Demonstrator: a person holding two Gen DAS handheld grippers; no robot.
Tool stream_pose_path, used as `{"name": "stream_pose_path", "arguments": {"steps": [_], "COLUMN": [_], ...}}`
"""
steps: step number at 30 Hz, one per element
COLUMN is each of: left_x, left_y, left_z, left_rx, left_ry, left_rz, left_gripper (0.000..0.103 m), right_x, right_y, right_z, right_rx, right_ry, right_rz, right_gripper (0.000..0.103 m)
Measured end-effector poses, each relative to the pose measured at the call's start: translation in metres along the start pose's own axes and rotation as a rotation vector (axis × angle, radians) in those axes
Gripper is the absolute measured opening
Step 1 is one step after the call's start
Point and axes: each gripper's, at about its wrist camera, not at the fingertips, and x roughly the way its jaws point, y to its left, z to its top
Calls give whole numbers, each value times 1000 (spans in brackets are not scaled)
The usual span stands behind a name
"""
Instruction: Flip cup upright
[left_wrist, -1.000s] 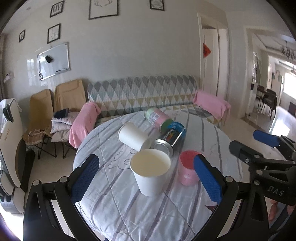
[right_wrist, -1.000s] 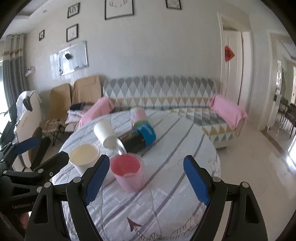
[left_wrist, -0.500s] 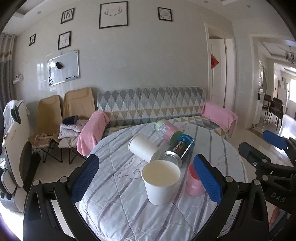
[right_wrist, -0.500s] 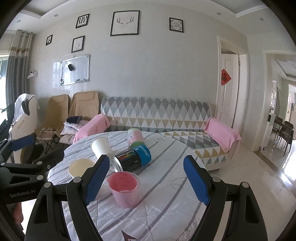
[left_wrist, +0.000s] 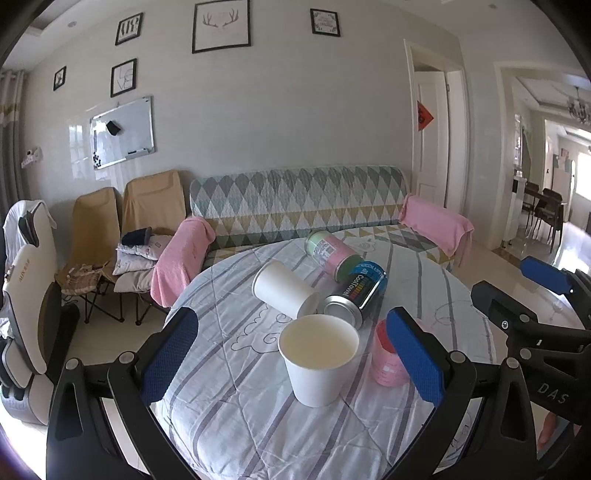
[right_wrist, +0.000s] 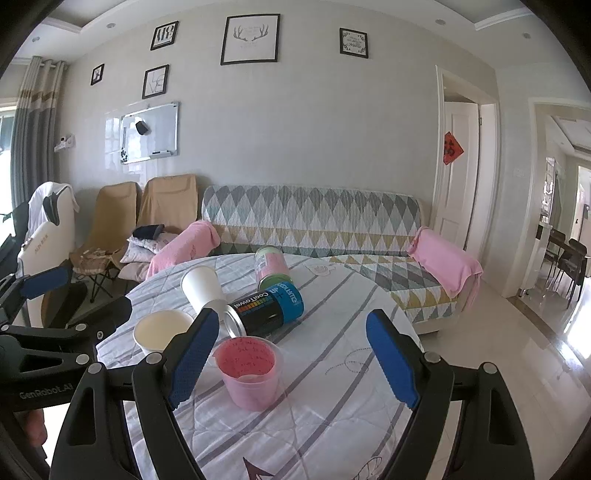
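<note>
Surface (left_wrist: 229, 398): round, under a striped quilted cloth, it carried everything.
My left claw (left_wrist: 295, 350): spread wide, gripping nothing, it framed the upright white tub (left_wrist: 317, 363).
My right claw (right_wrist: 293, 356): spread wide and empty around the upright pink cup (right_wrist: 249, 373).
Black-and-blue can (left_wrist: 356, 295): lay on its side beside the pink-and-green canister (left_wrist: 332, 253).
White paper cup (left_wrist: 284, 284): lay tipped on its side behind the tub, touching the can.

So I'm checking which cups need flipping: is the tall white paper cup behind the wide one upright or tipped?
Tipped. The tall white paper cup lies on its side on the table.
</note>
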Motion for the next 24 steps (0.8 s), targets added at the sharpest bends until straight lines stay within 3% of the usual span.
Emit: {"name": "stream_pose_path", "arguments": {"steps": [24], "left_x": [9], "left_y": [0], "left_z": [-1], "left_rx": [-8], "left_ry": [18], "left_rz": [-18], "left_gripper": [103], "right_x": [6], "right_y": [3], "right_z": [1], "right_rx": [-5], "right_ry": [28], "right_rz": [2], "right_gripper": [83]}}
